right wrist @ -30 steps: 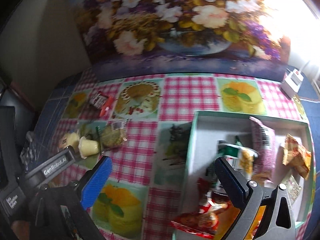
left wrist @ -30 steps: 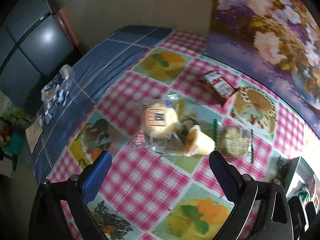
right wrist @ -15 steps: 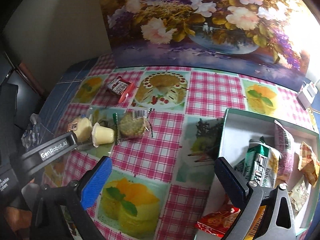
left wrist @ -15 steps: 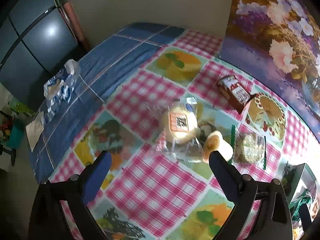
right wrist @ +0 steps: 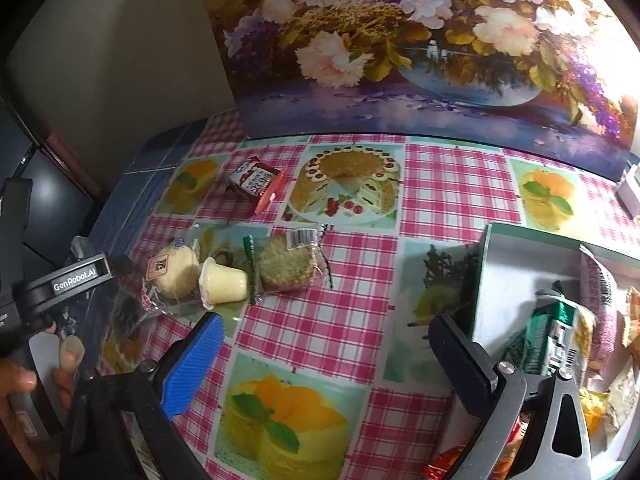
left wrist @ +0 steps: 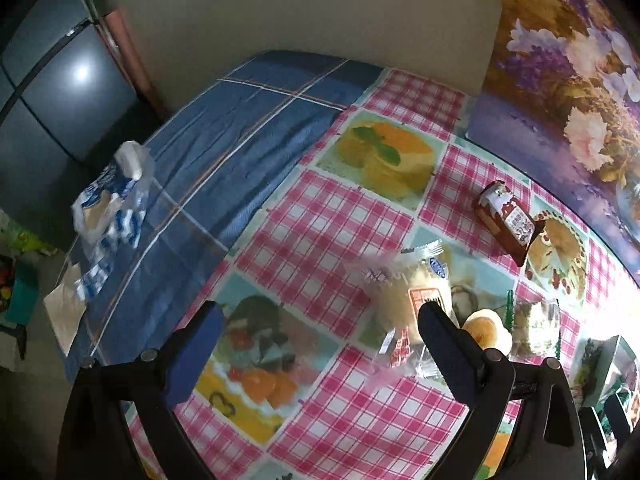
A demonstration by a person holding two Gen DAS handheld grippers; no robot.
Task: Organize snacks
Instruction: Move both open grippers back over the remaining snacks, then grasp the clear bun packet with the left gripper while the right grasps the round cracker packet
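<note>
Both claws are swinging leftward since the earlier frames: the left claw, spread and empty, is drifting past the bun; the right claw, also spread, is leaving the box. Four snacks are lying loose on the table, awaiting pickup.

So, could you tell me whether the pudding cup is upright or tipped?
Tipped: the pudding cup lies on its side on the tablecloth.
</note>
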